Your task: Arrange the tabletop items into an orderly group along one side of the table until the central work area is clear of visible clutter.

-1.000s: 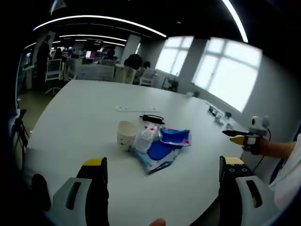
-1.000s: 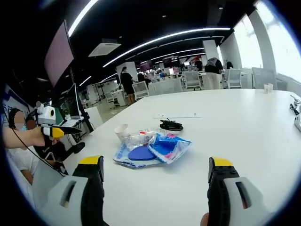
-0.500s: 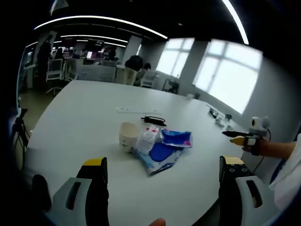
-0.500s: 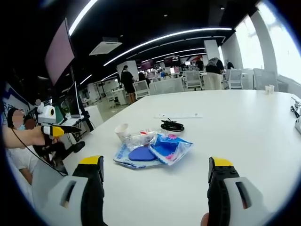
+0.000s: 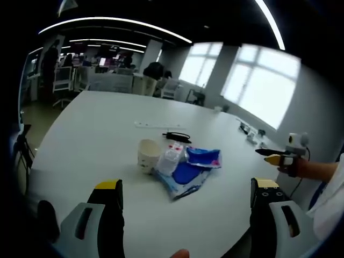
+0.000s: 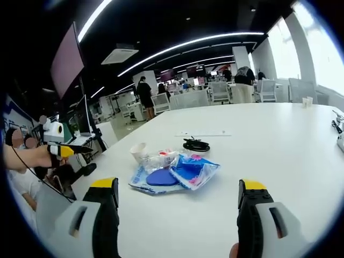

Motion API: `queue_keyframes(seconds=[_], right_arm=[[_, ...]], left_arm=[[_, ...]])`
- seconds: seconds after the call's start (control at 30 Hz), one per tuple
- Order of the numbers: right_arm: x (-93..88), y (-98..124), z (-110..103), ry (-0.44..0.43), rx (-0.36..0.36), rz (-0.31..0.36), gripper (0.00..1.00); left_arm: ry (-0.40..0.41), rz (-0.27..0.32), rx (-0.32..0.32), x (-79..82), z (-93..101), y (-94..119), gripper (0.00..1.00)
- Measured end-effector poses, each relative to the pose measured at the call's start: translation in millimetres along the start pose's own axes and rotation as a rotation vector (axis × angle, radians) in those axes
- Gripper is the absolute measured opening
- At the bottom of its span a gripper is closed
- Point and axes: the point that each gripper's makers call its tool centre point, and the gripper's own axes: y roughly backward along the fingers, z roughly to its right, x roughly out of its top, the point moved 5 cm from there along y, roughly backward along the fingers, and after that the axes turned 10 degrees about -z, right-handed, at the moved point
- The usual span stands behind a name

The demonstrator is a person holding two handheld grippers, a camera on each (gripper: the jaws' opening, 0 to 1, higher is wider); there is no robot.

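A small pile lies mid-table: a white paper cup [image 5: 148, 154] [image 6: 140, 152], a clear wrapped pack [image 5: 170, 157] [image 6: 160, 159], blue plastic bags [image 5: 189, 169] [image 6: 183, 171] and a coiled black cable [image 5: 177, 136] [image 6: 195, 144] just behind. My left gripper [image 5: 185, 194] is open, well short of the pile, nothing between its jaws. My right gripper [image 6: 178, 194] is open too, also short of the pile and holding nothing. The right gripper [image 5: 279, 157] comes into the left gripper view from the right edge; the left gripper [image 6: 64, 149] comes into the right gripper view from the left.
The white table [image 5: 97, 129] [image 6: 269, 140] is large and round-edged. A white power strip [image 5: 153, 125] [image 6: 204, 133] lies beyond the pile, with small items [image 5: 248, 130] near the window-side edge. Office chairs, desks and people stand behind.
Both views shifted very slightly; the pile sits a touch differently in each picture. Both grippers stay open and nothing on the table moved.
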Motion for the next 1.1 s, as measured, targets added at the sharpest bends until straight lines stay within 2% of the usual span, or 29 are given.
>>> queue_keyframes(seconds=[0.5,0.9,1.1], right_arm=[[-2.4,0.2,-3.4,-0.016,-0.003,0.003,0.91],[-4.7,-2.5,1.1,-0.013,-0.001,-0.005,0.9],[-5.6,-0.9,-3.1,-0.017,-0.002,-0.005,0.9]], left_arm=[[-0.006,-0.003,-0.003,4.3,3.3,2.6,0.96],[0.002,-0.008,-0.004,1.2,1.6,2.9,0.96],[0.002,-0.011,-0.006,1.1,0.4,1.5,0.96]])
